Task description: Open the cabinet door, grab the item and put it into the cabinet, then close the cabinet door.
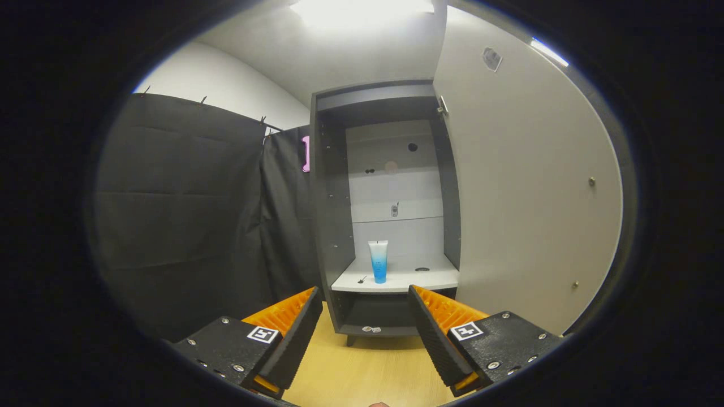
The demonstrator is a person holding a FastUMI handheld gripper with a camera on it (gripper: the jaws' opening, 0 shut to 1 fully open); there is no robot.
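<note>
Cabinet (328, 186), door (526, 186) open, holds an upright blue tube (378, 261) on its shelf (396, 280); hand-held gripper (365, 316) spread, grasping nothing.

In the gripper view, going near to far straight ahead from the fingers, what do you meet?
Open fingers, nothing between them → wooden floor → cabinet's lower shelf → white shelf → blue-and-white tube standing on it → cabinet's back panel. The cabinet door is swung open.

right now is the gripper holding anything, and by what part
Nothing is held: the gripper is open and empty, the tube standing on the cabinet shelf beyond it.
</note>
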